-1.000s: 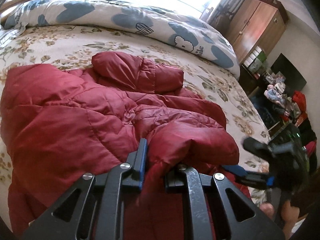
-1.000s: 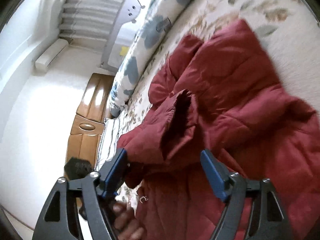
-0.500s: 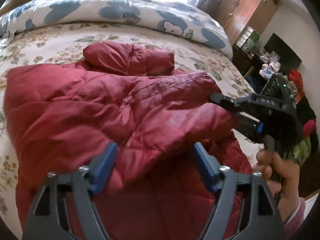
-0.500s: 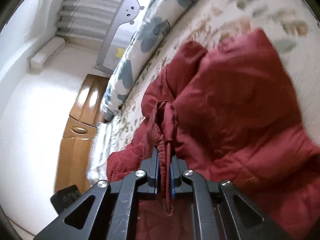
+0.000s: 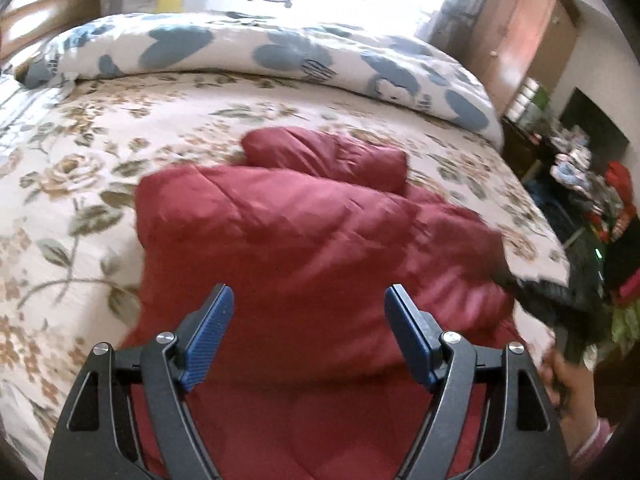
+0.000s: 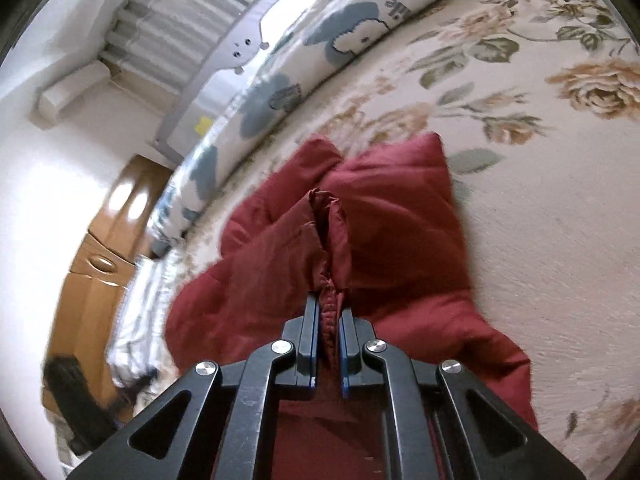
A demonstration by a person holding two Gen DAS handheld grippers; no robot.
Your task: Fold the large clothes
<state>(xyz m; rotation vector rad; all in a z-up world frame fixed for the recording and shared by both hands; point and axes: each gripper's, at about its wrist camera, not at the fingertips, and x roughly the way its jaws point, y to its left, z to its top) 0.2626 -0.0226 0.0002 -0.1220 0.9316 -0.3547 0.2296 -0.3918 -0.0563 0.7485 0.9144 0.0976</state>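
Note:
A dark red quilted puffer jacket point(image 5: 312, 248) lies partly folded on a floral bedspread point(image 5: 80, 168). My left gripper point(image 5: 308, 320) is open and empty, hovering just above the jacket's near part. My right gripper point(image 6: 329, 320) is shut on a bunched edge of the jacket point(image 6: 384, 216) and lifts that edge. In the left wrist view the right gripper point(image 5: 548, 296) shows blurred at the jacket's right side, held by a hand.
A rolled white duvet with blue hearts point(image 5: 280, 52) lies along the bed's far side. A wooden wardrobe point(image 5: 524, 36) and cluttered shelves point(image 5: 584, 168) stand to the right. A wooden headboard point(image 6: 100, 264) and striped pillow point(image 6: 140, 312) sit at the bed's end.
My left gripper let go of the jacket, opened and drew back. My right gripper closed on the jacket's edge and carried it over the jacket, making it more compact.

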